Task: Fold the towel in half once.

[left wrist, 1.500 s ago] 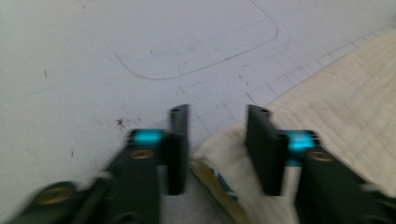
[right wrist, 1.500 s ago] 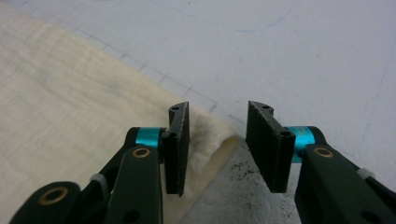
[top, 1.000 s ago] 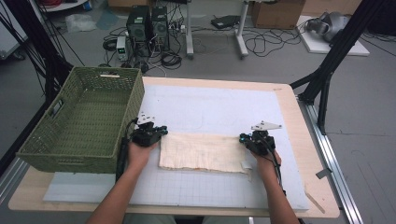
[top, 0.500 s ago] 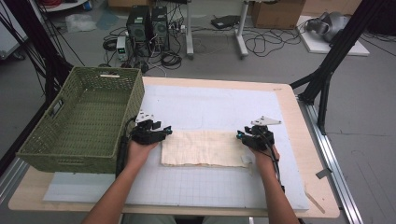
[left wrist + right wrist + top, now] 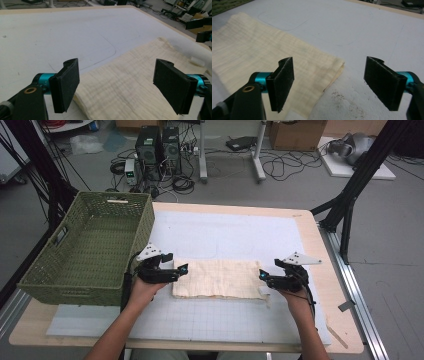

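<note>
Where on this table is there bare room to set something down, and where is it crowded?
The white mat lies bare between the folded cloth and the table's far edge, and again between the cloth and the near edge. The left end is crowded: the green basket sits there, with the left gripper beside it. The right gripper takes the cloth's other end.

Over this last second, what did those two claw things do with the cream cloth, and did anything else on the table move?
Both let go. The left gripper and the right gripper have just been opening their jaws and have drawn slightly off the ends of the folded cloth, which now lies free and flat on the white mat. The green basket stayed as it was.
</note>
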Action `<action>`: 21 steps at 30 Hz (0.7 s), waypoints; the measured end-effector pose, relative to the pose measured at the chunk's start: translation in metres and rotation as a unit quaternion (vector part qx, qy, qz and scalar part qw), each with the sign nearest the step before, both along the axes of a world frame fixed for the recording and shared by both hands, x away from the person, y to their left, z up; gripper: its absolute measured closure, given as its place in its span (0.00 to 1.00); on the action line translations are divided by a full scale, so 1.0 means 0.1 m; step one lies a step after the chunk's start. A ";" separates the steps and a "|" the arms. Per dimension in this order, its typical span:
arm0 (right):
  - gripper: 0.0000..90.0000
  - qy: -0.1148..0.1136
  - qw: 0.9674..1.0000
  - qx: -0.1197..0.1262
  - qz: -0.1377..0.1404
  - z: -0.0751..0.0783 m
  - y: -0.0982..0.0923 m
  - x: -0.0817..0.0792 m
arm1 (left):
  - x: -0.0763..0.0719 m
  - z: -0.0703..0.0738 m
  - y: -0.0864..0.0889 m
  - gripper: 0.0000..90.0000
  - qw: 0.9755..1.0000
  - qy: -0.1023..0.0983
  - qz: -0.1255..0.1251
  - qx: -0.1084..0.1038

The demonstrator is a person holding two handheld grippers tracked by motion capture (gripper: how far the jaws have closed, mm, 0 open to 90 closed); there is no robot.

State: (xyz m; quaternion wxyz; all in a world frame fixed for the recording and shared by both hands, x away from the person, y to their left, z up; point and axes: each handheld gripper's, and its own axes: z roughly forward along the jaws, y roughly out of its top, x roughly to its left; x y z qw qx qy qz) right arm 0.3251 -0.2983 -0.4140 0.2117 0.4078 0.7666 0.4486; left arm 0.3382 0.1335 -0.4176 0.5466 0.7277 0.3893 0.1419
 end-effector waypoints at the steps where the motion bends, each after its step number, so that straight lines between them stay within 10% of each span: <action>1: 0.23 0.000 1.000 0.002 0.004 0.01 -0.01 -0.03 | -0.01 0.01 0.01 0.24 1.000 -0.004 0.000 0.000; 11: 0.12 -0.016 1.000 0.000 -0.002 0.00 -0.04 -0.22 | -0.19 0.01 0.09 0.25 0.999 -0.039 0.001 -0.010; 21: 0.12 -0.011 1.000 0.001 -0.012 -0.02 -0.06 -0.21 | -0.24 -0.08 0.11 0.27 1.000 -0.031 0.002 -0.005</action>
